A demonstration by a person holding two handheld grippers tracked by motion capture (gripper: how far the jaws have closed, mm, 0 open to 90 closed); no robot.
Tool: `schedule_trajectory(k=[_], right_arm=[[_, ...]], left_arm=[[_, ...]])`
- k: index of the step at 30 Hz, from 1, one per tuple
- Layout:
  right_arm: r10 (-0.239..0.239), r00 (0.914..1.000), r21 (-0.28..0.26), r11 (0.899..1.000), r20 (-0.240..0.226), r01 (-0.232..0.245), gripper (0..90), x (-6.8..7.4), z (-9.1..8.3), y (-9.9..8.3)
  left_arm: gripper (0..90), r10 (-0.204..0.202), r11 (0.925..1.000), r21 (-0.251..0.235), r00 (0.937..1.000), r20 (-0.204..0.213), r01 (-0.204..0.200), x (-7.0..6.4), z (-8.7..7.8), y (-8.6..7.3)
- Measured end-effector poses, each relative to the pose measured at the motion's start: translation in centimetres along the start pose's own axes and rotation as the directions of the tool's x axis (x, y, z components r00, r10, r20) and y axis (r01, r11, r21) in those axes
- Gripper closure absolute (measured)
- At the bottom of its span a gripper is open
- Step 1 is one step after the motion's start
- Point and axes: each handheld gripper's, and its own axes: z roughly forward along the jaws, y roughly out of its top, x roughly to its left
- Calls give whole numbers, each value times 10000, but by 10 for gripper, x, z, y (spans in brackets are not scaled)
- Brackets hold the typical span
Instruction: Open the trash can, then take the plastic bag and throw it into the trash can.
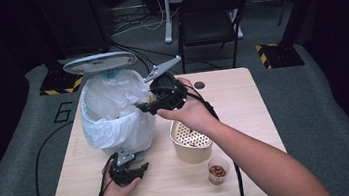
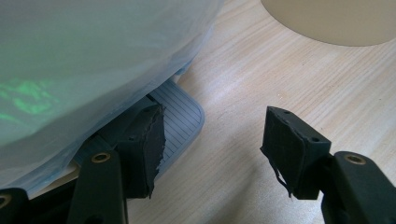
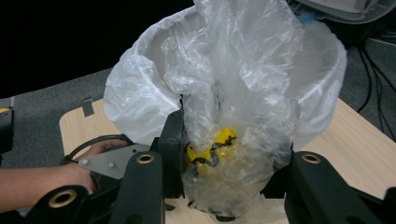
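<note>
Right tool (image 1: 149,106) is clamped on a small clear bag (image 3: 233,154) with something yellow inside, and holds it at the rim of the bin (image 1: 113,110), on the side facing the middle of the table (image 1: 242,94). In the right tool's view the small bag sits squeezed between the two black jaws, its loose top standing up in front of the bin's white liner (image 3: 140,102). The bin stands toward the table's far left corner with its lid (image 1: 99,63) raised.

Left tool (image 1: 130,172) rests low near the table's near edge, just in front of the bin. Its jaws stand apart with nothing between them. One of them lies on or just over the grey pedal (image 2: 180,116) at the bin's foot; whether it presses down I cannot tell, though the raised lid suggests it does.

A perforated basket (image 1: 191,138) and a cup of nuts (image 1: 217,170) stand right of the bin, toward the near edge, untouched.

My judgement is that the step in hand is dropping the small bag into the bin. The next move calls for carrying the right tool further over the liner's mouth, clear of the rim, then parting the jaws so the bag falls inside, with the pedal kept down until it has.
</note>
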Motion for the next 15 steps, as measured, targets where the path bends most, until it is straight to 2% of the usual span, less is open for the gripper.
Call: schedule_trajectory(k=[3, 5, 6, 7, 11, 15], right_arm=[[-49, 10000, 31, 10000, -84, 49, 611, 1, 5, 3], [-53, 9999, -20, 10000, -123, 53, 611, 2, 7, 3], [-74, 9998, -79, 9999, -194, 72, 611, 2, 9, 4], [-18, 9998, -78, 10000, -219, 17, 611, 3, 10, 4], [-45, 9997, -144, 9999, -251, 42, 611, 4, 16, 9], [3, 9996, -231, 9997, -285, -10, 611, 4, 26, 14]], left_arm=[[390, -53, 9999, -101, 10000, 22, 53, 0, 1, 0], [390, 45, 10000, 46, 10000, 81, -45, 2, -1, 0], [390, -61, 9999, -96, 10000, 23, 62, 1, 0, 0], [390, -15, 10000, 0, 10000, 69, 15, 1, 0, 0], [390, -130, 9998, -177, 9999, 41, 130, 0, 1, -1], [390, 36, 10000, -36, 10000, 81, -36, 2, 0, 0]])
